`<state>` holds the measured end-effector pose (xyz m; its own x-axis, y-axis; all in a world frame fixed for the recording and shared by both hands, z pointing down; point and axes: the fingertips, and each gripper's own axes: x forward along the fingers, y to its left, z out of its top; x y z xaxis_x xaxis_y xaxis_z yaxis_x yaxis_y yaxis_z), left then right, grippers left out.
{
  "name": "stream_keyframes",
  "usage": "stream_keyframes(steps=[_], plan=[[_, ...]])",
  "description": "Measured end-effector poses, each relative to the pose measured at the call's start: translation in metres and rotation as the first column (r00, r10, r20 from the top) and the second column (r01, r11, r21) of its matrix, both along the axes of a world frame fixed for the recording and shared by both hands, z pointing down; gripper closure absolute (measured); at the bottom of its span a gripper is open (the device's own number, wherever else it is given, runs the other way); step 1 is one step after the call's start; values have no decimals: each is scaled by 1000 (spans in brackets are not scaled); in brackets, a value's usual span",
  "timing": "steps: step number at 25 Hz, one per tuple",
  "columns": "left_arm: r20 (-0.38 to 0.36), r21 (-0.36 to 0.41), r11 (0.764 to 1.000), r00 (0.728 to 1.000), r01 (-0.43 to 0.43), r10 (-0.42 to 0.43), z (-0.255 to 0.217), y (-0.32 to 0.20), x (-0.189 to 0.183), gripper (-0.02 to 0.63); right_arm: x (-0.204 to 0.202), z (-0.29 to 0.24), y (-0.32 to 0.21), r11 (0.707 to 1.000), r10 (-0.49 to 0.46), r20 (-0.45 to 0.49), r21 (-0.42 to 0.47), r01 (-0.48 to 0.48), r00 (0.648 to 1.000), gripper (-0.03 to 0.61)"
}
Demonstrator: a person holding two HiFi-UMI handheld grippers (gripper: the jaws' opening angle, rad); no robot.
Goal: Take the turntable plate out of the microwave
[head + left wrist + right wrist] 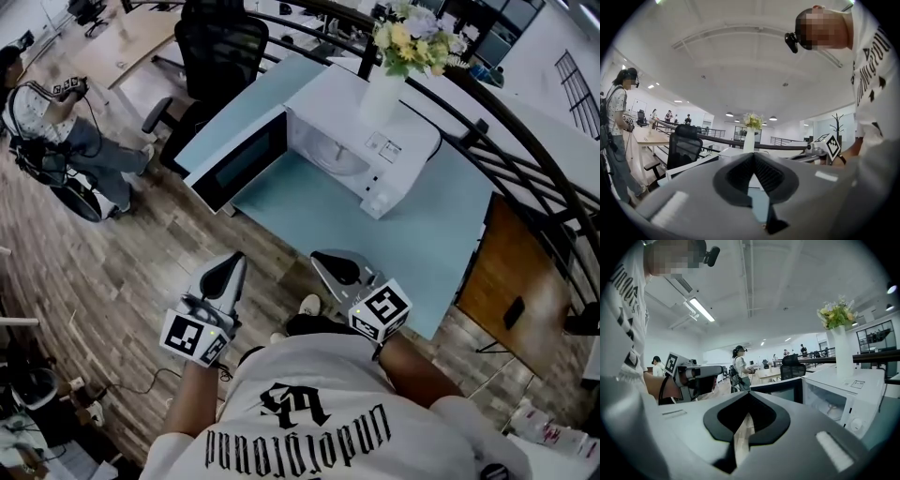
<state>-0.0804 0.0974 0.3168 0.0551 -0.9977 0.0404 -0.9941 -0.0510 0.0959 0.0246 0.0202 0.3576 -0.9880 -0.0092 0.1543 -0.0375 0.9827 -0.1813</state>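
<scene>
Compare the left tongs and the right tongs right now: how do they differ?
The left tongs hang over the wooden floor, short of the table; the right tongs have their tips at its near edge. The left tongs face the open door; the right tongs face bare tabletop before the microwave. Shared: both shut, empty, touching nothing.

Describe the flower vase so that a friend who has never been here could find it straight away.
Start at the pale blue table in the middle of the room. On it sits a white microwave with its dark-windowed door swung open. The vase stands on top of the microwave: tall, white and narrow, holding yellow and white flowers, and nothing else nearby holds flowers.
</scene>
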Motion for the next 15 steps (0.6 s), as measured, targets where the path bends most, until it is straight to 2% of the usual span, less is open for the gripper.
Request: stream_keyframes(steps=[9, 15], plan=[[-39, -8, 997, 996, -77, 76, 10, -91, -9, 565, 8, -10, -75, 997, 76, -2, 24, -76, 997, 575], [-3, -33, 985, 986, -167, 167, 15, -143, -11, 565, 13, -5, -115, 986, 167, -1, 8, -167, 986, 575]])
